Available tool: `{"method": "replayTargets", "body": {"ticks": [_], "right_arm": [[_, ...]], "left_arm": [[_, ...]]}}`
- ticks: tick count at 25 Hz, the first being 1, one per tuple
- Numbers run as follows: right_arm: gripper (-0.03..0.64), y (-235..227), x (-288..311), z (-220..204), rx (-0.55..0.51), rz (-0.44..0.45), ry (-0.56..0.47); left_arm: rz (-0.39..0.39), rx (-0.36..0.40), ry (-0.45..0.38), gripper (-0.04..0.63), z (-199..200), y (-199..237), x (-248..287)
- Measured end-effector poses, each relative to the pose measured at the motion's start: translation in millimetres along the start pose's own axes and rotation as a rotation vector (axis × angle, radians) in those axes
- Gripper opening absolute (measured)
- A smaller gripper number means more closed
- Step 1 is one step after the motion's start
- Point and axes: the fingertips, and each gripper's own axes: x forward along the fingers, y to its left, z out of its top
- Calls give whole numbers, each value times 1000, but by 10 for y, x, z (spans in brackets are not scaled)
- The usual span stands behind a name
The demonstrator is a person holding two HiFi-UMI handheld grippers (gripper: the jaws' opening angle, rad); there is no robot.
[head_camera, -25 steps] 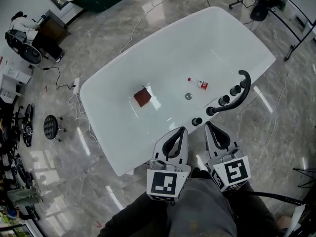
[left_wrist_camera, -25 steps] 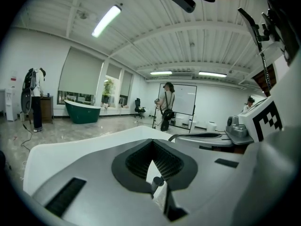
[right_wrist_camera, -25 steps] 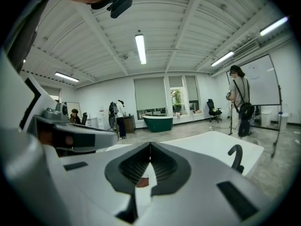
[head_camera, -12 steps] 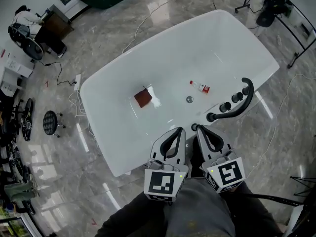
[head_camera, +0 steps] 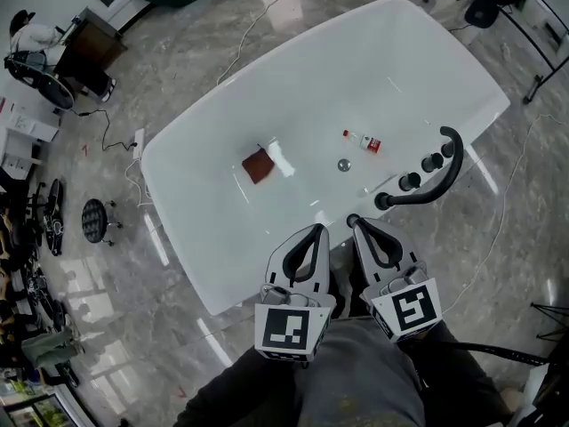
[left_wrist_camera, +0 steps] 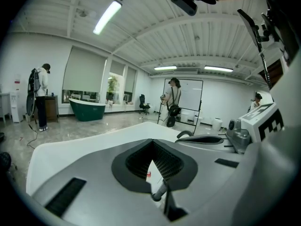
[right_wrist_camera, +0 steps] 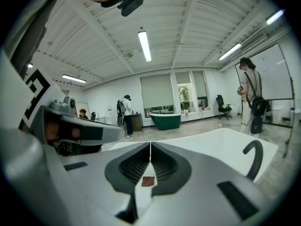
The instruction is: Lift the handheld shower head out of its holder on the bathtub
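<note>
Overhead first: find the black shower head [head_camera: 422,196] lying in its holder on the bathtub [head_camera: 391,52] rim, beside the knobs [head_camera: 409,182] and just ahead of the right gripper [head_camera: 356,224]. Note the left gripper [head_camera: 315,230] alongside it, both pinched closed and empty. In the left gripper view, see jaws meeting at the tips, nothing between. In the right gripper view, likewise, with the curved handle off right. Expect a stiff, glossy, probably slippery body of modest weight; take it squarely across mid-handle.
</note>
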Motion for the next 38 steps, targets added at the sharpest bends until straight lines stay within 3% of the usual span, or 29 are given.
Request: {"method": "replayTargets", "body": {"ticks": [8,12,15,38], "right_arm": [[9,-24,58,-112,-51,-44,3],[111,-46,111,-369,-64,-71,20],[144,-66,147,-496,-66,-75,29],[155,-297,398,-1476,-105,-108,150]], "left_arm": [[-9,-4,16,3,-145,82,7],[-14,-3,39,3,-269,108,-26],[-21,4,47,3,-303,110,-20],[-13,-3,136,3,-1015,282,346]]}}
